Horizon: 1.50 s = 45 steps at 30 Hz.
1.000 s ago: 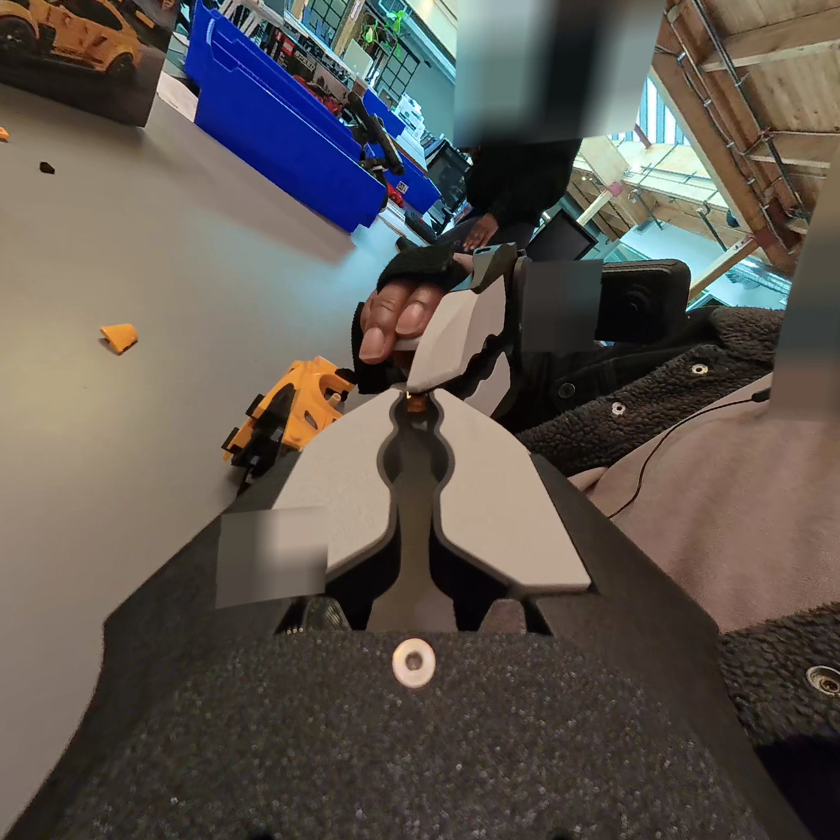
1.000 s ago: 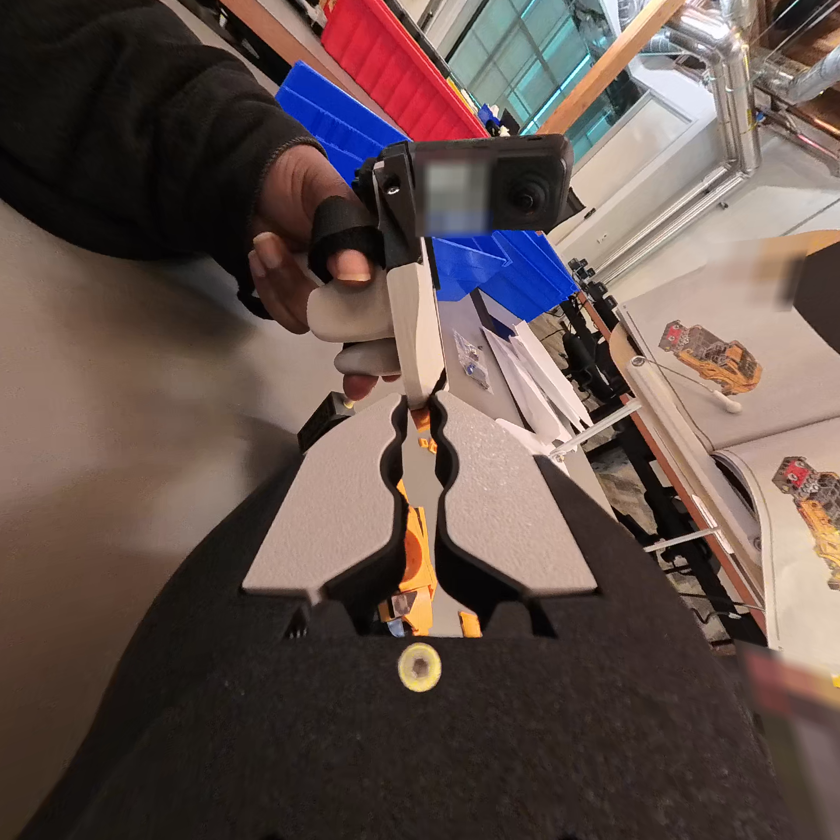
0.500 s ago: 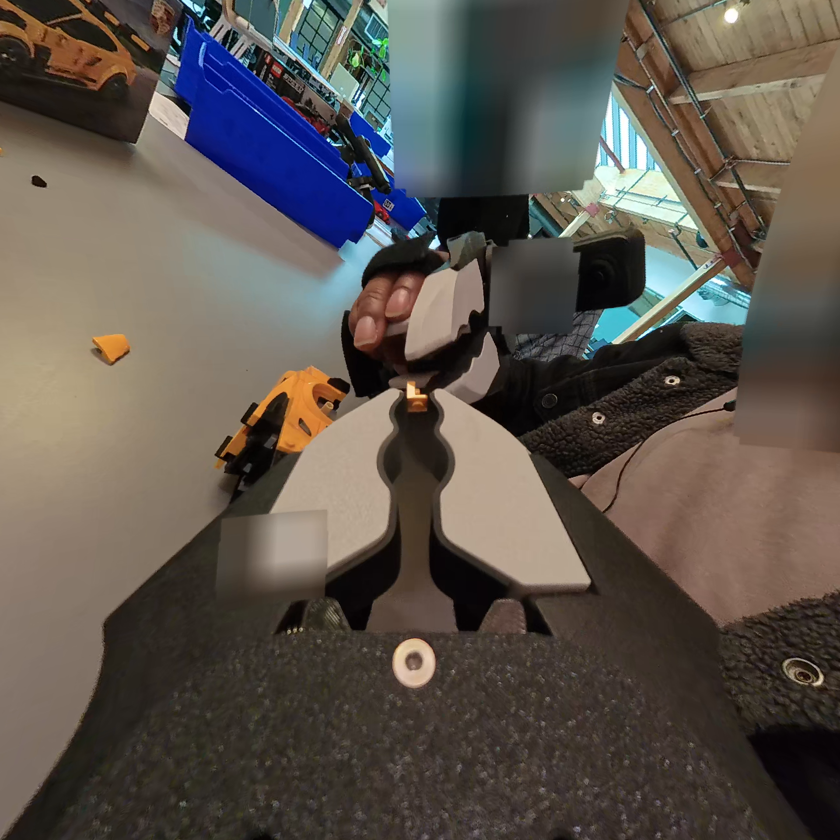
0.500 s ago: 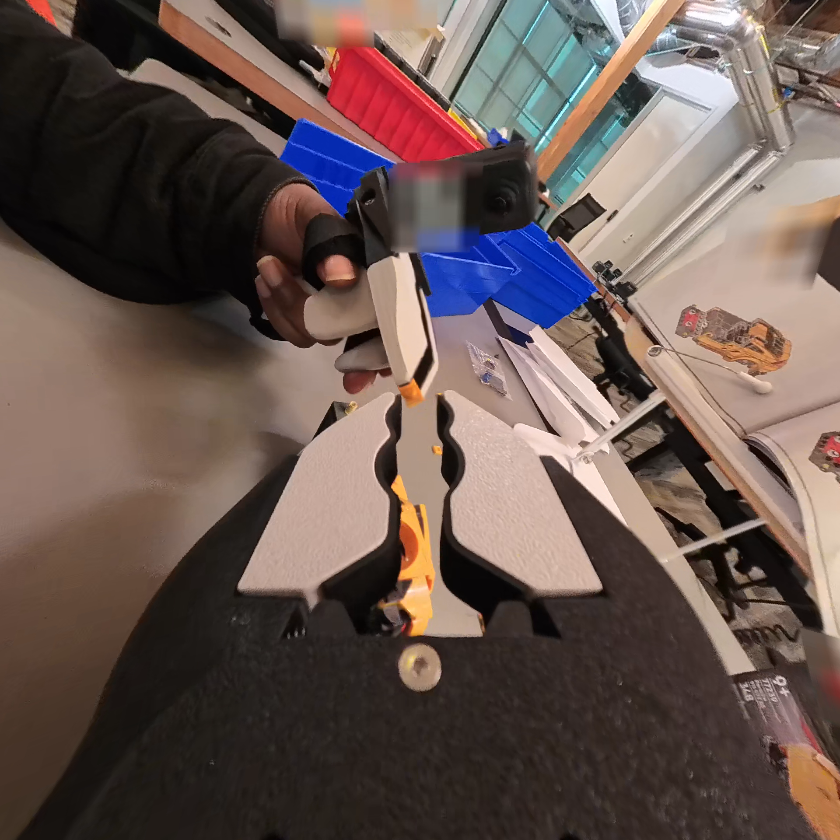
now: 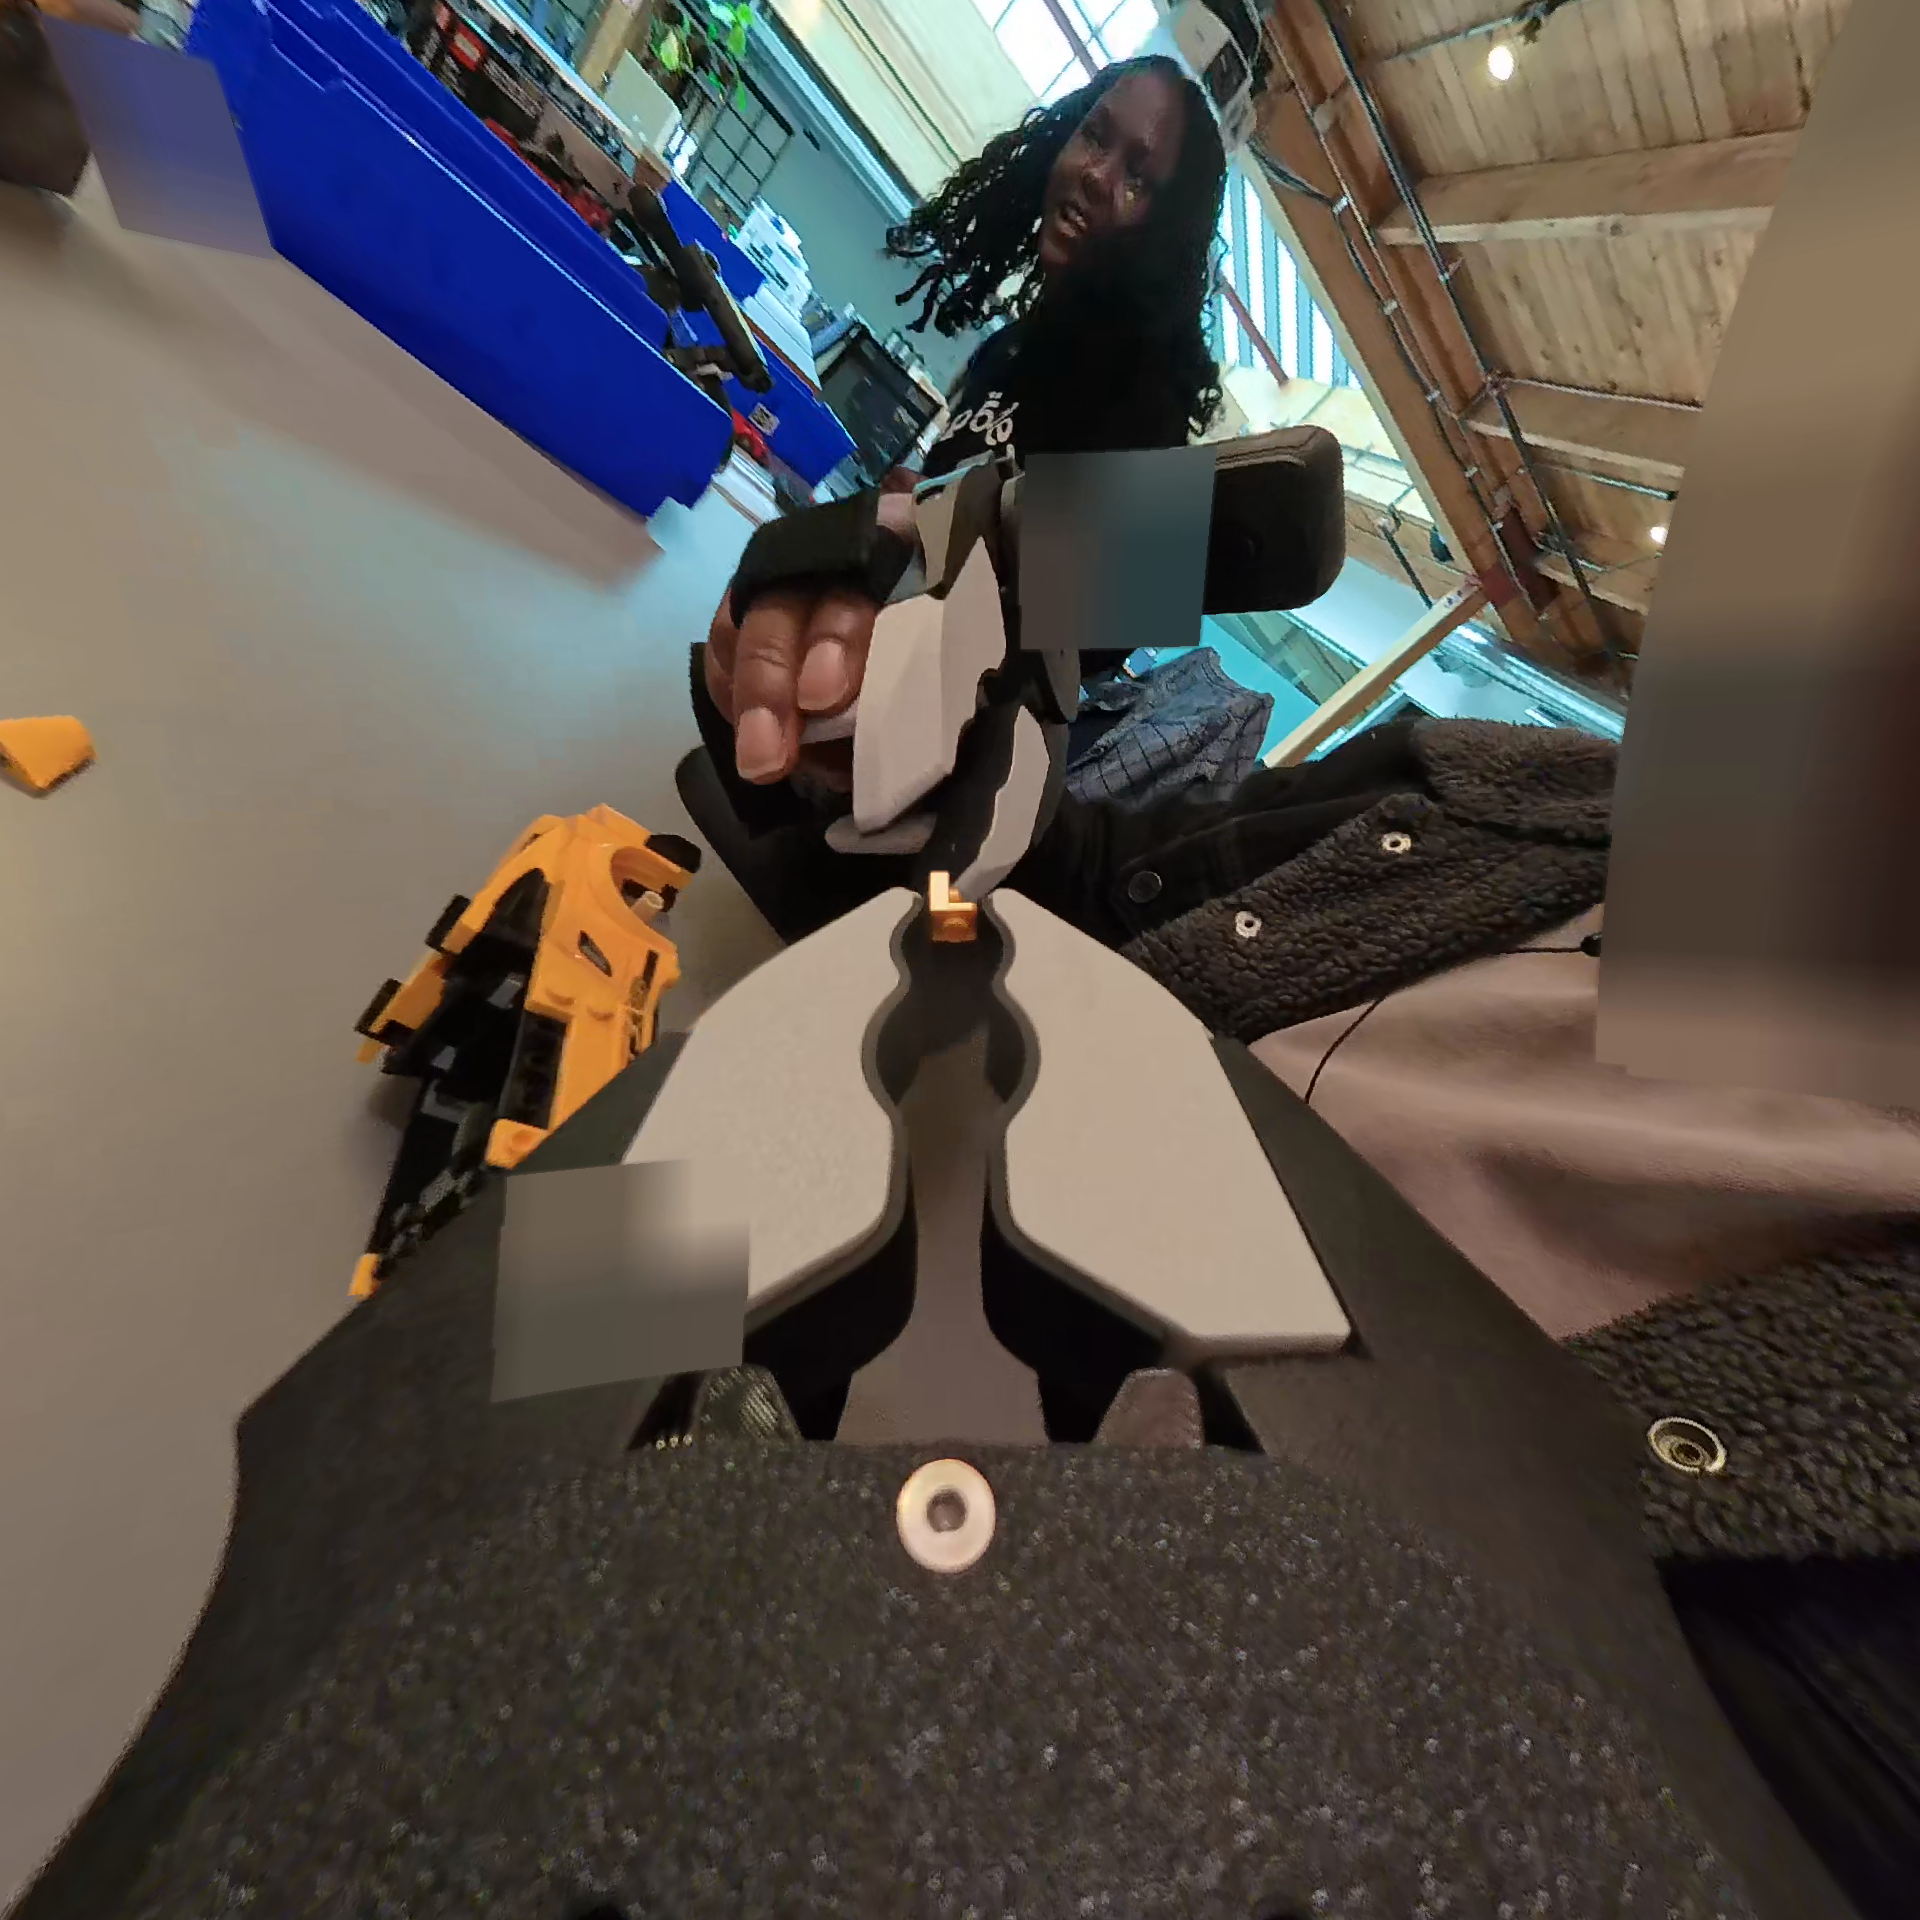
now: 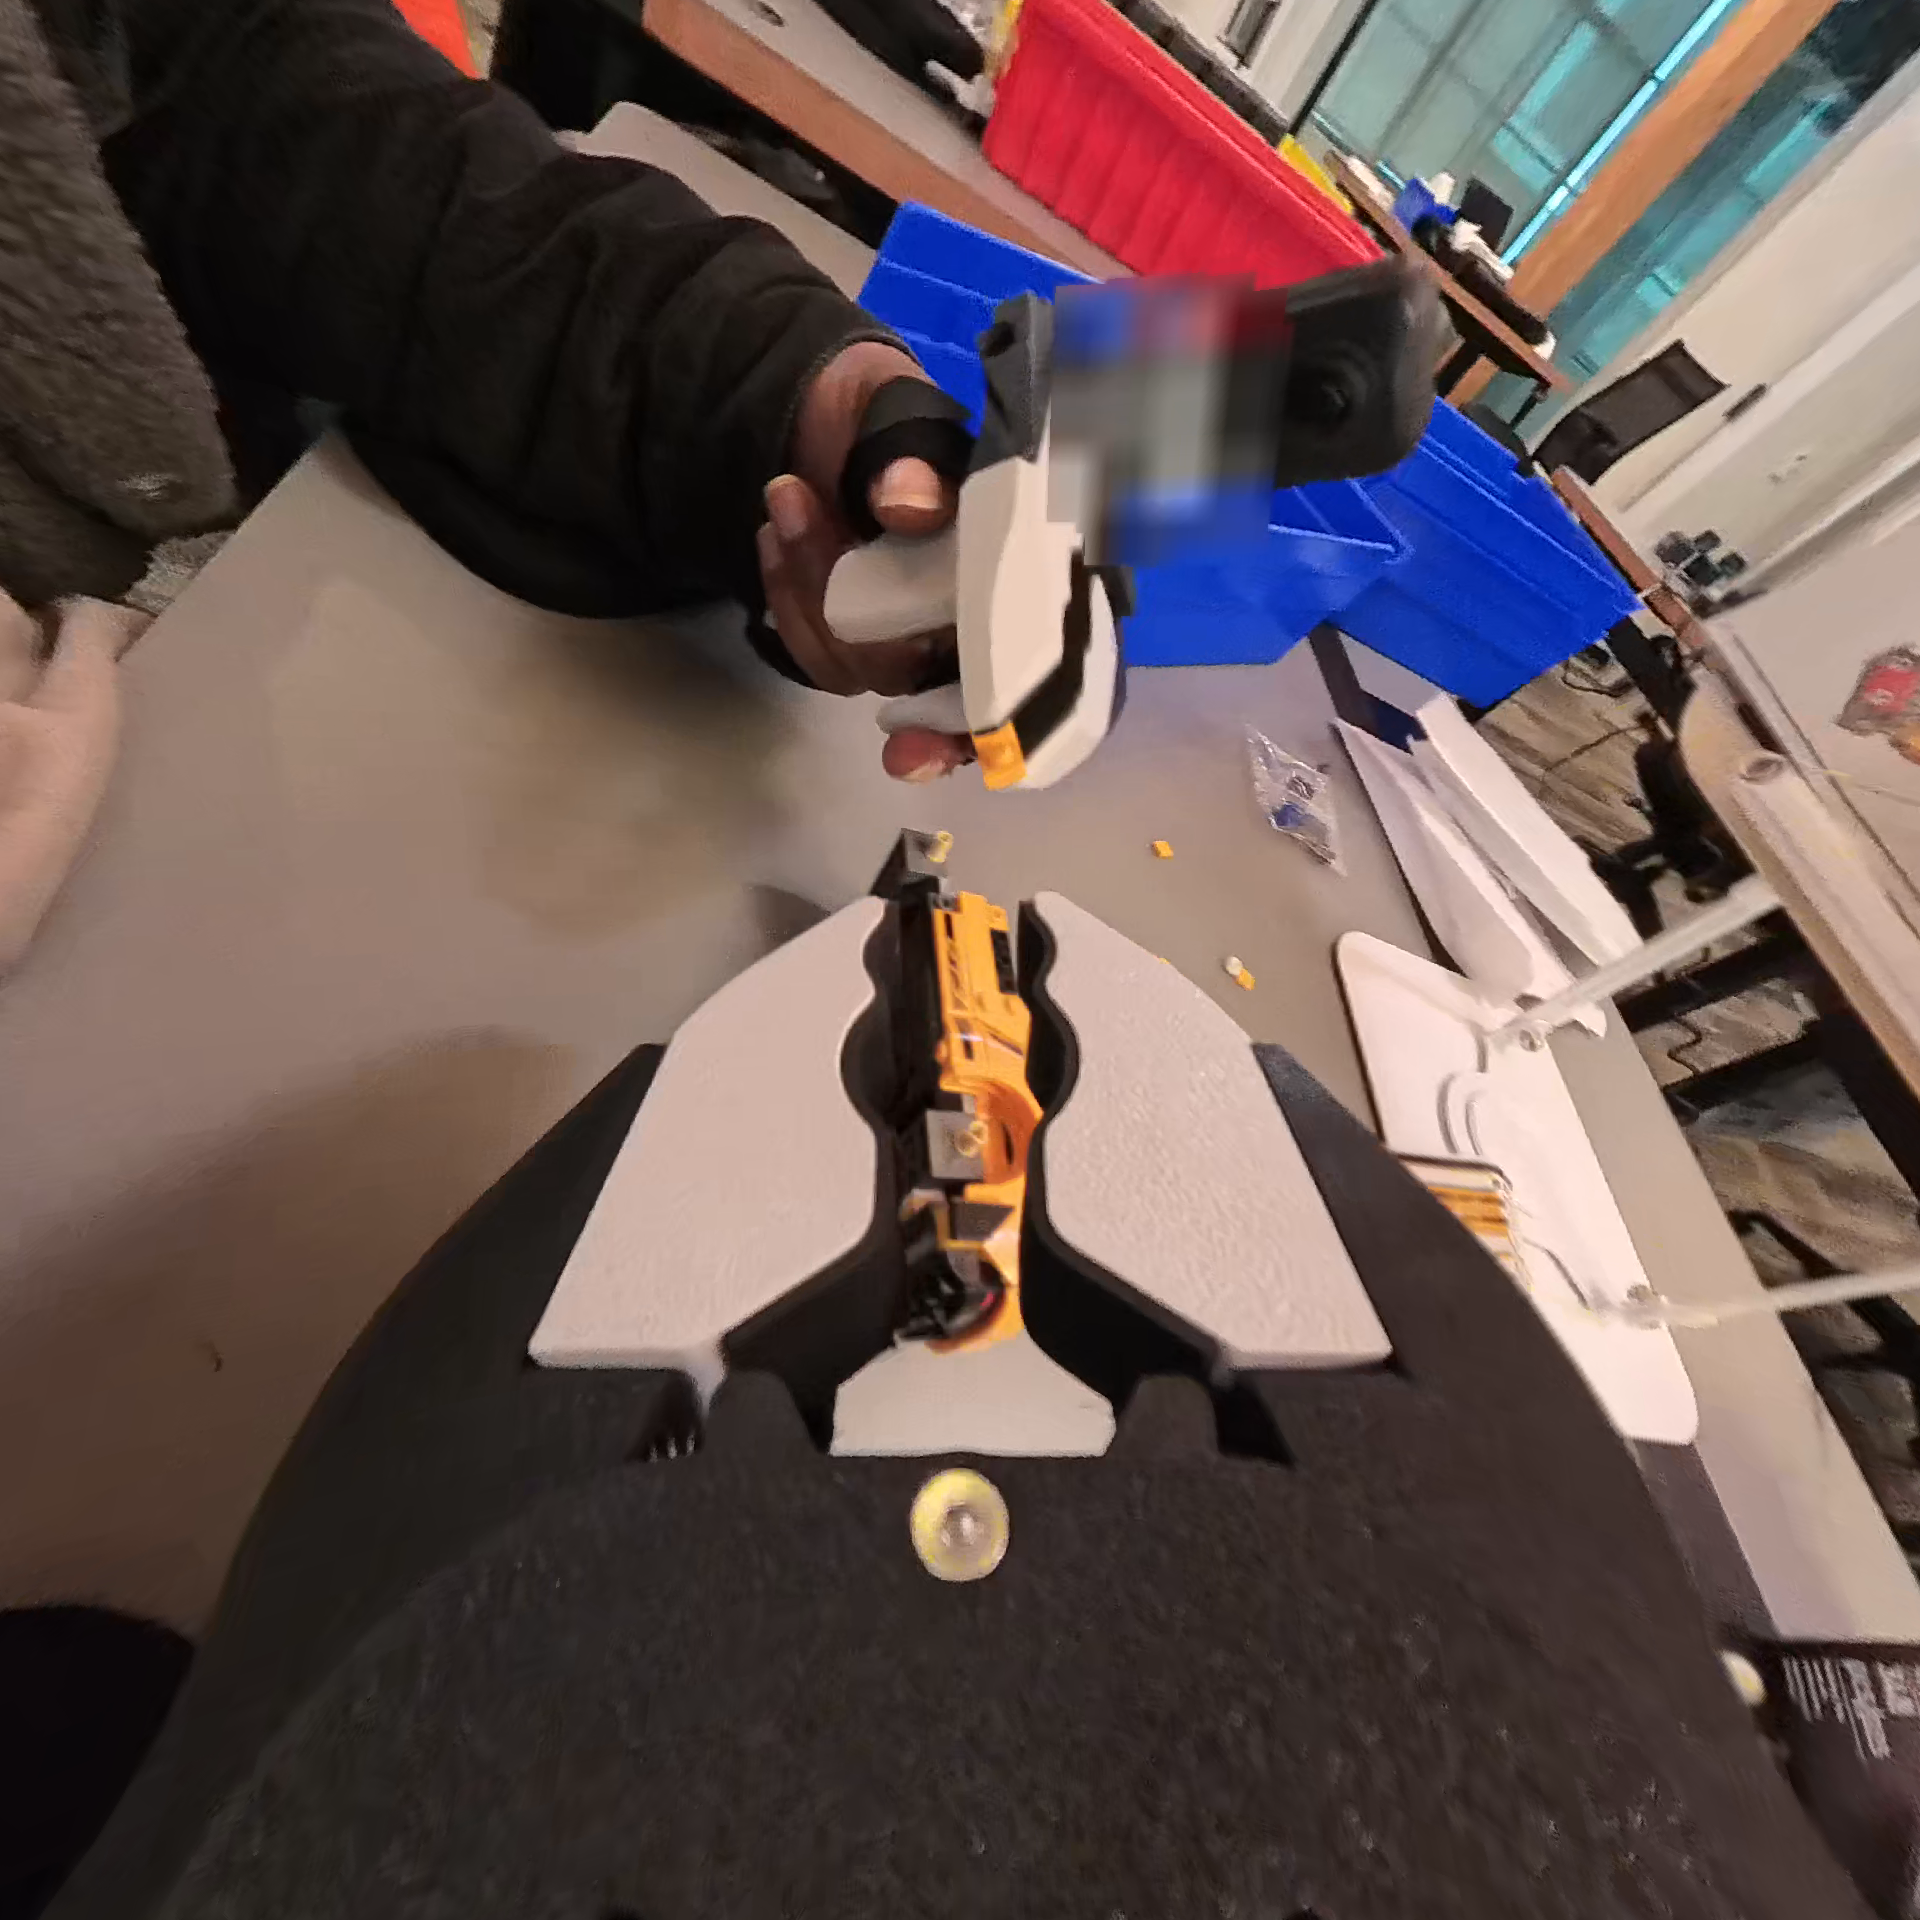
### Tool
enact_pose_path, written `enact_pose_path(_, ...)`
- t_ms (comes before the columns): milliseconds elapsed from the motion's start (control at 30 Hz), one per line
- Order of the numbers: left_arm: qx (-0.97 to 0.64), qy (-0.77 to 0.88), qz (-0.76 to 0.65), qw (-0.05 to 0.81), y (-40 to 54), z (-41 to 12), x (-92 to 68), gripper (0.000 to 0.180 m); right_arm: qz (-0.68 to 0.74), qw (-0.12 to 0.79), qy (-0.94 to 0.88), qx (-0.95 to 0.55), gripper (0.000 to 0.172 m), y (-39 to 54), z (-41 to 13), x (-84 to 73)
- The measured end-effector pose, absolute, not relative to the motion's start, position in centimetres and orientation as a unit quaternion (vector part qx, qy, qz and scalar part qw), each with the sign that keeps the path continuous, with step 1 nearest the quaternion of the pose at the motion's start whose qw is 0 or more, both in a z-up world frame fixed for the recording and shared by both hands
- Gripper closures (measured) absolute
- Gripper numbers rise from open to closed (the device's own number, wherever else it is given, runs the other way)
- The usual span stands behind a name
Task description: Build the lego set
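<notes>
My left gripper (image 5: 951, 902) is shut on a small orange L-shaped brick (image 5: 951, 920), pinched at its fingertips and held in the air. In the right wrist view the left gripper (image 6: 1023, 743) shows farther off with the brick (image 6: 1000, 753) at its tip. My right gripper (image 6: 956, 914) is open and holds nothing. Through its gap I see an orange and black toy car model (image 6: 971, 1091) lying on the grey table (image 6: 416, 935) below. In the left wrist view the right gripper (image 5: 966, 831) hangs just beyond the brick, and the car (image 5: 540, 997) lies at the left.
Blue bins (image 5: 468, 239) stand along the table's far side, with a red bin (image 6: 1143, 177) behind. Loose orange pieces (image 5: 42, 748) (image 6: 1164, 849), a clear bag (image 6: 1294, 800) and a white board (image 6: 1455, 1091) lie about. A person (image 5: 1091, 343) is beyond the table. My left and right fingertips are right by each other.
My right gripper's jaws have opened wider and drawn back from the left gripper's tip. The small orange brick has stayed in the left gripper throughout.
</notes>
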<state>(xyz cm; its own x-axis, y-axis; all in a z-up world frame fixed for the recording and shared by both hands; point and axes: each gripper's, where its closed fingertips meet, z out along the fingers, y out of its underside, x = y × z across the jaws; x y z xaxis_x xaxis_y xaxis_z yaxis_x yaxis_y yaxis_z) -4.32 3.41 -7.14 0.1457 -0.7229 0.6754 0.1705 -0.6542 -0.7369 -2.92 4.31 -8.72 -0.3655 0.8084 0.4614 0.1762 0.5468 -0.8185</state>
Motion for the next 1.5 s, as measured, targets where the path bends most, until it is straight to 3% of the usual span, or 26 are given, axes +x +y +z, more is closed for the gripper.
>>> enact_pose_path(533, -0.662, 0.212, -0.643, 0.322, 2.7, -7.7, -2.9, 0.173, 0.322, 0.514, -0.739, -0.293, 0.164, 2.6, -8.1, -4.3)
enact_pose_path(667, -0.659, 0.168, -0.635, 0.367, 4.2, -7.0, -3.9, 0.172, 0.294, 0.552, -0.707, -0.33, 0.164, 4.1, -7.4, -5.2)
enact_pose_path(933, -0.704, 0.188, -0.452, 0.515, 6.4, -6.8, -5.0, 0.172, 0.247, 0.599, -0.656, -0.387, 0.164, 6.0, -7.2, -6.4)
enact_pose_path(1500, -0.695, 0.287, -0.373, 0.544, 5.4, -6.5, -5.0, 0.173, 0.349, 0.552, -0.644, -0.399, 0.161, 5.0, -6.8, -6.2)
